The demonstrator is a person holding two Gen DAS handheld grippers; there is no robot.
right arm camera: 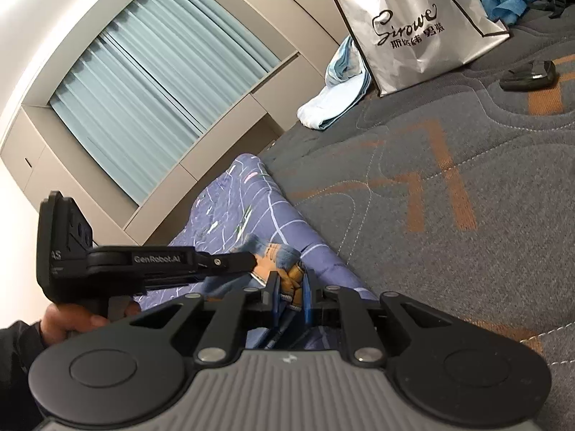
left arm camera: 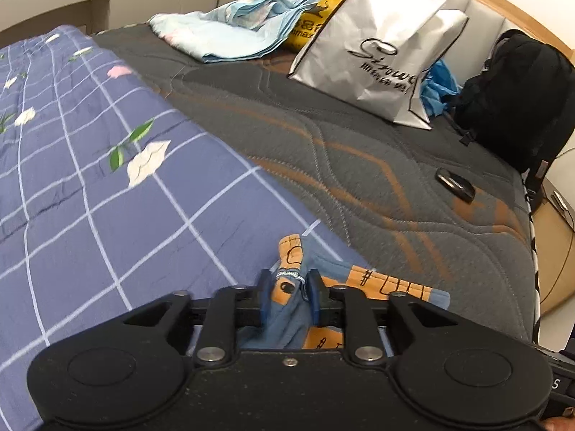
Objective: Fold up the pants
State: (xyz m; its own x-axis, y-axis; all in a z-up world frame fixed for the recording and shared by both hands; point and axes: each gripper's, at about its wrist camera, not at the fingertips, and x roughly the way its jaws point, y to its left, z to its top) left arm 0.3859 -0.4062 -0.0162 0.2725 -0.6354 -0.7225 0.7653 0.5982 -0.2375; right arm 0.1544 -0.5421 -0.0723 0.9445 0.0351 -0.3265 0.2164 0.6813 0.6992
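Both claws pinch the pants: left gripper [left arm camera: 288, 296] pressed on blue-and-orange fabric [left arm camera: 287, 309] bunched between its pads, right gripper [right arm camera: 291, 296] clamped on the same cloth [right arm camera: 284, 265], left one just off its left side. Pants hang under and just ahead of the jaws, over the checked quilt [left arm camera: 90, 197]. Risk, my guess: thin bite, fabric slips out mid-lift or the edges misalign. Most of the garment sits below the frame; can't tell which end is held
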